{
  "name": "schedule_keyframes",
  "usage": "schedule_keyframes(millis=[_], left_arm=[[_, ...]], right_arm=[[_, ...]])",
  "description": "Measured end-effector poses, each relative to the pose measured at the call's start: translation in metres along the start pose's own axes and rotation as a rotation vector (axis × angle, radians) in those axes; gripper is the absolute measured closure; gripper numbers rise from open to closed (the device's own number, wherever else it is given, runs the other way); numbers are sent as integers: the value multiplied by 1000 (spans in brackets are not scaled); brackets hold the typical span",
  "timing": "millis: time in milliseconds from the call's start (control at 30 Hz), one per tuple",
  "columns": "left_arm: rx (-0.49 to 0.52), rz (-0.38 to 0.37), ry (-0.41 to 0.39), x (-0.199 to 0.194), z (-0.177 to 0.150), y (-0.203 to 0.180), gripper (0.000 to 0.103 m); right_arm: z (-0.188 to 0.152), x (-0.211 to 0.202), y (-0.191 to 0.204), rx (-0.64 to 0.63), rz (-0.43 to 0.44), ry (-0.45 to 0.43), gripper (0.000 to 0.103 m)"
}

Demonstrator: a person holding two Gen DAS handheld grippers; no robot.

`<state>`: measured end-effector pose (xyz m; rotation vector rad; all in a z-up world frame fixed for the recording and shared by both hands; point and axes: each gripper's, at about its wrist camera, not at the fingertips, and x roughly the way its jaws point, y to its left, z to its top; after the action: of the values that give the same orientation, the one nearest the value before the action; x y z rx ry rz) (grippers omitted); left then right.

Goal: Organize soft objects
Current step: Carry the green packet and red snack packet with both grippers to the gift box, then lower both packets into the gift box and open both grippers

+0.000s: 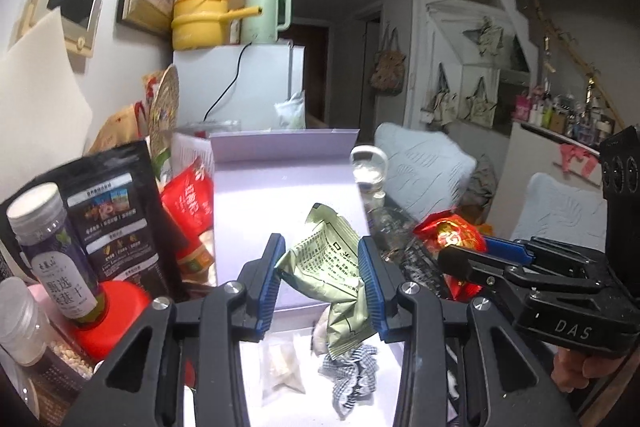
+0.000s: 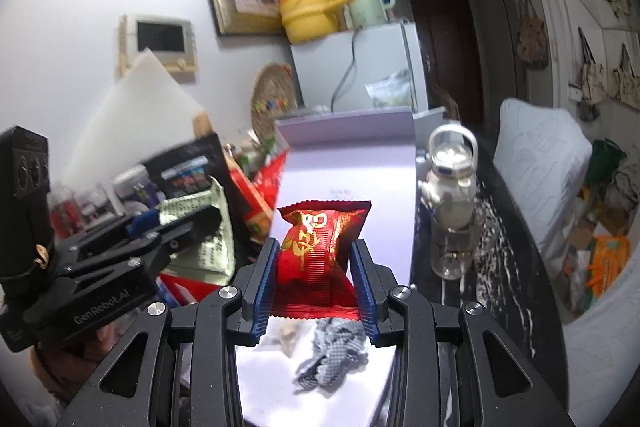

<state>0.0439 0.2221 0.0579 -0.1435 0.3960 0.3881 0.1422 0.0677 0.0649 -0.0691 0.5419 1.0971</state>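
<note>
Cluttered flat, pale lilac box [image 1: 280,187] centre table. We hold two packets aloft: left gripper [image 1: 322,279] clamped on green sachet [image 1: 324,259], right gripper [image 2: 314,279] clamped on red snack packet [image 2: 320,243]. Neither placed yet. Checked cloth [image 1: 352,371] and clear pouch [image 1: 280,367] lie below, apparently awaiting sorting.

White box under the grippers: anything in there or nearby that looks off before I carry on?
Nothing spilled or damaged. The left gripper holds a crumpled green packet, the right gripper a red snack packet. On the white box lie a rumpled checked scrunchie and a small clear bag.
</note>
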Motion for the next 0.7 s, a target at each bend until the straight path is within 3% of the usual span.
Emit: schedule_keyframes(millis=[167, 700], left_arm=[[9, 26, 68, 26, -8, 5, 66], [-1, 48, 233, 82, -34, 10, 66]], right_arm=[[-7, 22, -11, 4, -47, 51, 68], [-34, 84, -34, 61, -52, 246, 68]])
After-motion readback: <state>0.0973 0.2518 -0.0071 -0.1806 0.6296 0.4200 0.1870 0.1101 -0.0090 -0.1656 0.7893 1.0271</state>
